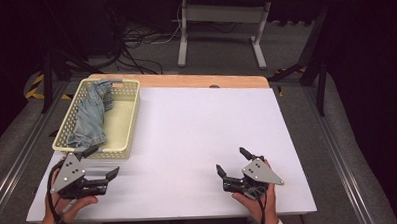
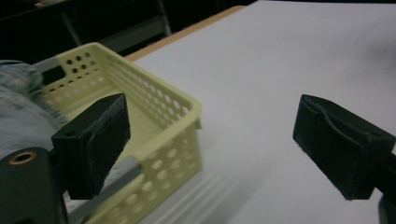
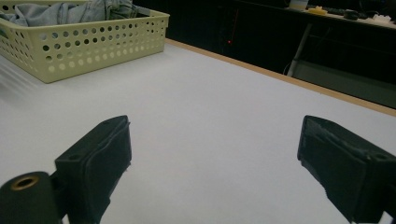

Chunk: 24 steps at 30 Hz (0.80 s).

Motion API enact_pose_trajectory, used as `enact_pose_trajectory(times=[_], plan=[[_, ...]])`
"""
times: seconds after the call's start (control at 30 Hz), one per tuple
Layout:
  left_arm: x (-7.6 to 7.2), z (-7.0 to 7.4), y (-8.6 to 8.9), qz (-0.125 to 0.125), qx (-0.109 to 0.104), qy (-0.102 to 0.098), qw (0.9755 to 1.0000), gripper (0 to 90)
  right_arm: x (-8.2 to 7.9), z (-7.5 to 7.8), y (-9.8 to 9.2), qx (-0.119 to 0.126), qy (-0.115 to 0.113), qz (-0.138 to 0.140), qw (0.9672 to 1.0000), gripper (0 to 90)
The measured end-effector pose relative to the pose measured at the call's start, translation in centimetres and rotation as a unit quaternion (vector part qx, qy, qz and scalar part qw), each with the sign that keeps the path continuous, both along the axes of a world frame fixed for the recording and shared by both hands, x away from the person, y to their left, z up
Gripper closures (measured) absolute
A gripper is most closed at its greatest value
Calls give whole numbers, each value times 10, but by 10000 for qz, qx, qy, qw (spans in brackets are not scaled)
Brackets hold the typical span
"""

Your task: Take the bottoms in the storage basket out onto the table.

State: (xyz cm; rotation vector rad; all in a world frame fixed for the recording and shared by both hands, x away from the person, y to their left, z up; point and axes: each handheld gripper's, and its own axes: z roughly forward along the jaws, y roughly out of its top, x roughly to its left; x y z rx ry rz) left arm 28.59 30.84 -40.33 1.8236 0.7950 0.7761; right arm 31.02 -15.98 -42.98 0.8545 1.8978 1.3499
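Note:
A pale yellow perforated basket (image 1: pixel 128 116) stands at the table's left side, and crumpled blue denim cloth (image 1: pixel 91 115) lies in it. My left gripper (image 1: pixel 102 162) hovers open just in front of the basket's near right corner (image 2: pixel 187 140), nothing between its jaws; the denim (image 2: pixel 18 107) shows at the left of the left gripper view. My right gripper (image 1: pixel 232 161) rests open over the bare white table (image 1: pixel 197 137) near the front right, empty. In the right gripper view the basket (image 3: pixel 93 44) with the denim (image 3: pixel 56 11) sits far off at upper left.
The white board lies on a wooden tabletop whose edge (image 1: pixel 185 80) shows at the back. A white table frame (image 1: pixel 221 26) and cables stand on the floor beyond. Metal rails run along both sides of the table.

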Motion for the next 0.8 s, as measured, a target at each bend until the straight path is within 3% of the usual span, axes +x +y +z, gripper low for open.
enact_pose_trajectory(times=[0.2, 0.37, 0.4, 0.53, 0.63, 0.73, 0.8], plan=[[20, 28, 13, 566, 141, 197, 9981, 119, 1, -2, 2, -40, 95, 5, 9999, 107], [59, 54, 18, 815, 596, 465, 9938, 114, 3, -2, 4, -84, 129, 35, 9999, 106], [69, 56, 19, 861, 728, 596, 9918, 114, 2, -2, 4, -84, 137, 44, 9999, 106], [110, 56, 19, 1068, 1136, 1096, 9817, 107, 1, -3, 6, -148, 126, 85, 9998, 106], [138, 50, 21, 1258, 1350, 1443, 9722, 99, 1, -4, 7, -171, 173, 82, 9997, 106], [160, 40, 23, 1443, 1599, 1787, 9600, 97, 2, -4, 7, -163, 197, 81, 9996, 106], [172, 33, 25, 1662, 1779, 1975, 9496, 97, 2, -4, 7, -185, 197, 87, 9996, 106]])
